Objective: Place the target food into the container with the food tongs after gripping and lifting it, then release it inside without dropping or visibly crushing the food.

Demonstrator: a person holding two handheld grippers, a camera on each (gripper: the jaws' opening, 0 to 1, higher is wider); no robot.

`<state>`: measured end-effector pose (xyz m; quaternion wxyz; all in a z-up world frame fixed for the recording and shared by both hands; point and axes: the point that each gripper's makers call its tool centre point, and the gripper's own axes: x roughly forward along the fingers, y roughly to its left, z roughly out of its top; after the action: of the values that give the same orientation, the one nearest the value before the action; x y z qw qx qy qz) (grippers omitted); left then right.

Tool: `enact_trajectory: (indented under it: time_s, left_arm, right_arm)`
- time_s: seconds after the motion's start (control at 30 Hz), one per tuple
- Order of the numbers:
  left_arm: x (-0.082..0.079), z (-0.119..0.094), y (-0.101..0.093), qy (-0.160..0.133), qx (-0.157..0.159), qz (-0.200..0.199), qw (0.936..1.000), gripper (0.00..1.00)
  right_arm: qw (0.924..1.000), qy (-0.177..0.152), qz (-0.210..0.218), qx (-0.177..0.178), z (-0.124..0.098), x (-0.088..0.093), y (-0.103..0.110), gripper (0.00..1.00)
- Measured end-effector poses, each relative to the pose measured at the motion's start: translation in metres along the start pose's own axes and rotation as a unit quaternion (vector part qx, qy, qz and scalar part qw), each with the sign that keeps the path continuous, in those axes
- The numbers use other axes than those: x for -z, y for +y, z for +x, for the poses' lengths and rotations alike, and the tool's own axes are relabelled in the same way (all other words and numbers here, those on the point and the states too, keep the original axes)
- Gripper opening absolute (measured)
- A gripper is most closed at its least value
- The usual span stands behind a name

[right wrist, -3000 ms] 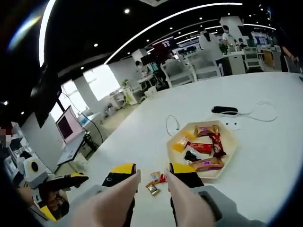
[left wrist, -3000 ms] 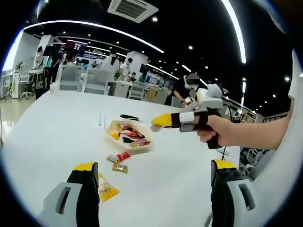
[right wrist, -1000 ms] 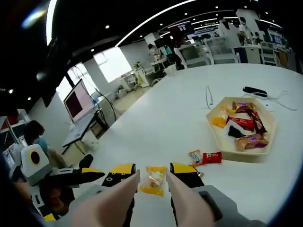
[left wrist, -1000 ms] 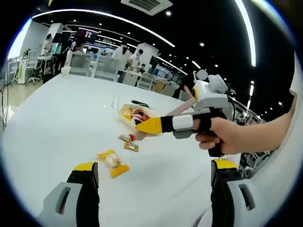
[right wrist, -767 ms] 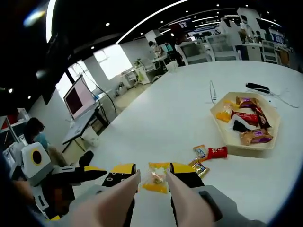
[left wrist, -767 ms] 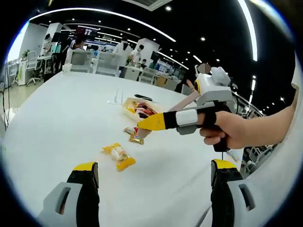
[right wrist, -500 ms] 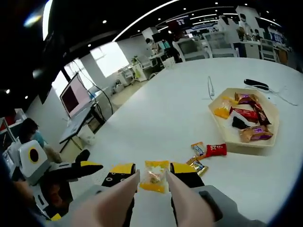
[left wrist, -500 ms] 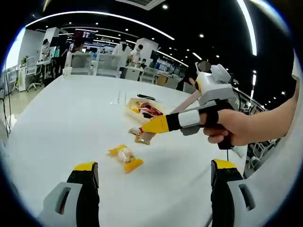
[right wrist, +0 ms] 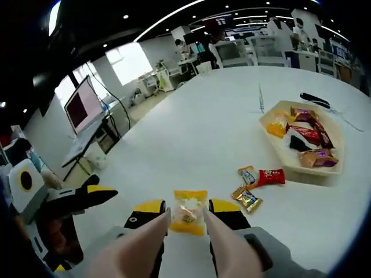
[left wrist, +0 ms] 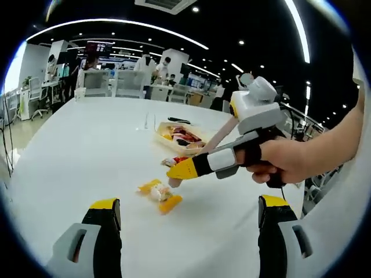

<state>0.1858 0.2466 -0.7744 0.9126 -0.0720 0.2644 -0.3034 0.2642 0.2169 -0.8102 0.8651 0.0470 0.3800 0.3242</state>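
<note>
White bench [right wrist: 191,116] carries three loose wrappers, one yellow snack packet [right wrist: 188,219] between the right gripper's [right wrist: 188,215] narrow, unclosed jaws; left gripper's [left wrist: 188,204] jaws wide.

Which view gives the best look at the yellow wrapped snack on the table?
The right gripper view: the yellow wrapped snack lies close, between its tong tips. In the left gripper view it is smaller, below the right gripper.

Open-plan office, white table [left wrist: 87,145]
</note>
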Motion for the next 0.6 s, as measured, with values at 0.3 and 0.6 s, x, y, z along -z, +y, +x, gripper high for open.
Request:
enact_trajectory:
  time_s: [0.3, 0.6]
  left_arm:
    - [0.010, 0.002, 0.011, 0.005, 0.012, 0.001, 0.9999, 0.99]
    - [0.002, 0.008, 0.008, -0.002, 0.029, -0.007, 0.9996, 0.99]
  right_arm:
    - [0.9993, 0.001, -0.004, 0.036, 0.018, 0.003, 0.001, 0.29]
    - [0.9983, 0.002, 0.026, 0.052, 0.027, 0.005, 0.001, 0.29]
